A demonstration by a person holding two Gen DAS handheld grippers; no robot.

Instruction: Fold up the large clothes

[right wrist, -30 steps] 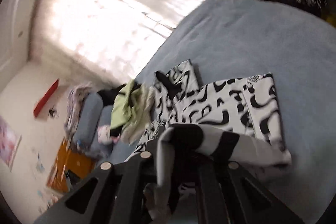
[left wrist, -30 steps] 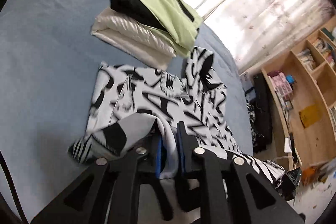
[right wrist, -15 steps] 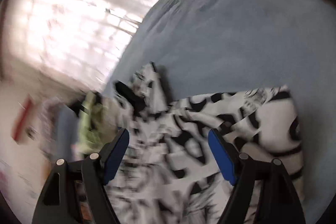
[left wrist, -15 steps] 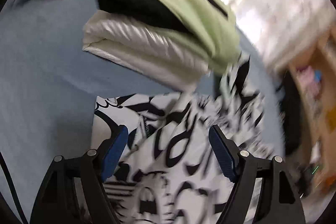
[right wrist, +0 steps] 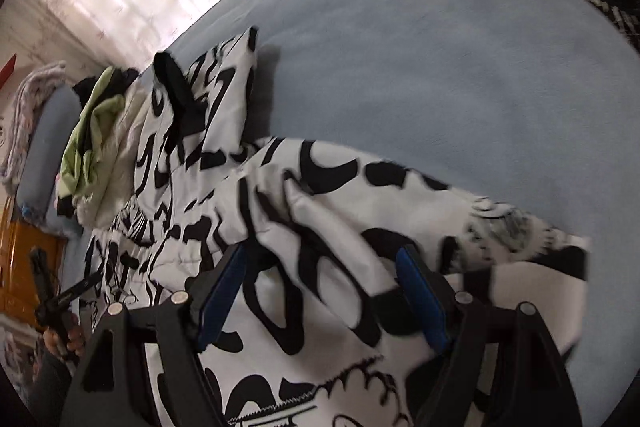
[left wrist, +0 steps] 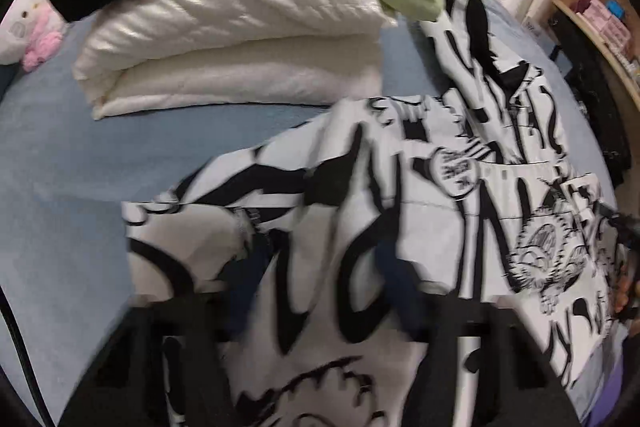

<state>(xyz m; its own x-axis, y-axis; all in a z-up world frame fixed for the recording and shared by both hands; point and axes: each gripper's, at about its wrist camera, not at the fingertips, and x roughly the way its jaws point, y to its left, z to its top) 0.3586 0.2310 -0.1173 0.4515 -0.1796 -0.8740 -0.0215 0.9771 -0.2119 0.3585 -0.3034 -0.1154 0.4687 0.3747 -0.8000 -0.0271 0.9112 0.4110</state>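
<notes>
A large black-and-white patterned garment lies partly folded on the blue bed; it also shows in the right wrist view. My left gripper is open and empty just above the garment's near fold, blurred by motion. My right gripper is open and empty over the garment's other side, its blue pads spread wide. The left gripper also shows at the far left of the right wrist view.
A stack of folded clothes, white under green and black, sits behind the garment. A pink plush toy lies at the left. A wooden shelf stands at the right. The bare blue bed stretches beyond the garment.
Both grippers let go of the garment's edge and opened wide. The carried edge now lies folded over the garment. Both cameras have moved lower and closer to the cloth.
</notes>
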